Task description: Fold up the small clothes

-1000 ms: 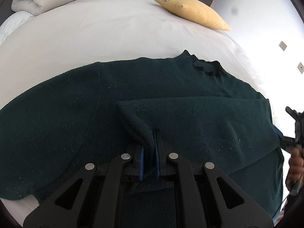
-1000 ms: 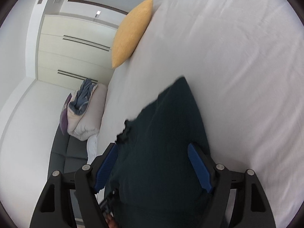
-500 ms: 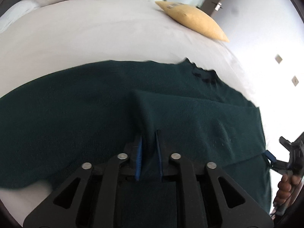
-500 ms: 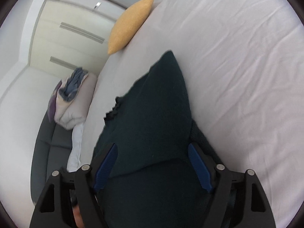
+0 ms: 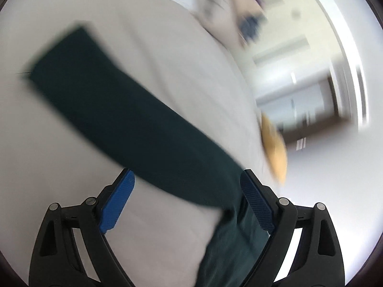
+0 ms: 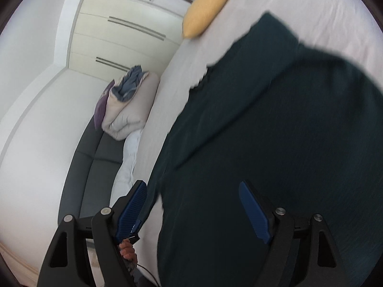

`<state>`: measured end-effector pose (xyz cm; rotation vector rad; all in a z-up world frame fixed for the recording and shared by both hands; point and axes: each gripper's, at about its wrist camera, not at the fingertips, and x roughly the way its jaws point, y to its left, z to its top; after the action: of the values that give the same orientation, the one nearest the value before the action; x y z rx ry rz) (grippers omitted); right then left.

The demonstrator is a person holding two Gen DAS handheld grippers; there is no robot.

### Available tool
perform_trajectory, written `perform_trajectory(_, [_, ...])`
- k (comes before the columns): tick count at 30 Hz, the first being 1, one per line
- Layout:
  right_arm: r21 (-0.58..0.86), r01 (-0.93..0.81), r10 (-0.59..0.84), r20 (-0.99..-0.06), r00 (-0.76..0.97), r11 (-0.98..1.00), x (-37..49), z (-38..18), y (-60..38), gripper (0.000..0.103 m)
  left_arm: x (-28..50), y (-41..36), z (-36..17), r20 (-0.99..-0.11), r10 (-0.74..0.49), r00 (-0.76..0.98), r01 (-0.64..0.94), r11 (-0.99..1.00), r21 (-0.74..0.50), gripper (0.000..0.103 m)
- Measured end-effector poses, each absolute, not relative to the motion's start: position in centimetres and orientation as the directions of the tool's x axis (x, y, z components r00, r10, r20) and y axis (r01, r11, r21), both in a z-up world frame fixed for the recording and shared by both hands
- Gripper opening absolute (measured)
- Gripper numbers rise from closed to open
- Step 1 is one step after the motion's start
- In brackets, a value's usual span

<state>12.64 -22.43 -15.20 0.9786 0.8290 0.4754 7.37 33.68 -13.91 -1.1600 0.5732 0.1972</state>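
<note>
The dark green sweater [image 6: 275, 143] lay flat on the white bed [image 6: 323, 7]. The left hand-held gripper [image 5: 186, 189] was opening above its outstretched sleeve [image 5: 119, 110], gripping nothing; the right hand-held gripper [image 6: 194, 201] hung wide over the body

Both wrist views, close over sweater [image 6: 275, 143]

The sweater [image 6: 275, 131] lies on the bed [image 6: 323, 12], under the right gripper's jaws. The pillow [image 6: 205, 9] sits far ahead.
</note>
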Motion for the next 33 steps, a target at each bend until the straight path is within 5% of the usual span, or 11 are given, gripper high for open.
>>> perform_trajectory(5, [0.868,-0.012,0.709,-0.397,0.583,0.496,12.2,-14.5,-19.4,0.082,2.7,38.8,-16.4,-0.472,-0.075,0.878,-0.458,0.148,-0.876,0.089])
perform_trajectory(11, [0.866,-0.035,0.723,-0.392,0.569,0.498,11.9,-13.6,-17.5,0.082,3.0,40.9,-17.8,-0.45,-0.049,0.891,-0.446,0.084,-0.891,0.084])
perform_trajectory(14, [0.859,-0.04,0.719,-0.402,0.567,0.511,11.8,-13.4,-17.2,0.082,3.7,41.7,-18.5,-0.466,-0.036,0.884,-0.463,0.061,-0.884,0.062])
perform_trajectory(16, [0.858,-0.038,0.718,-0.403,0.567,0.512,11.7,-13.5,-17.3,0.082,4.7,41.9,-19.0,-0.487,-0.041,0.873,-0.482,0.084,-0.872,0.028])
perform_trajectory(18, [0.859,-0.036,0.716,-0.402,0.57,0.51,11.7,-13.6,-17.4,0.081,5.4,42.3,-20.1,-0.517,-0.049,0.854,-0.513,0.082,-0.855,0.019])
perform_trajectory(26, [0.862,-0.025,0.705,-0.396,0.588,0.506,12.4,-14.3,-18.7,0.08,10.2,35.1,-10.6,-0.553,-0.004,0.833,-0.46,0.549,-0.698,0.009])
perform_trajectory(33, [0.854,-0.024,0.688,-0.402,0.605,0.52,15.3,-14.0,-20.6,0.08,16.9,11.8,-5.9,-0.599,-0.068,0.798,-0.09,0.969,-0.229,0.008])
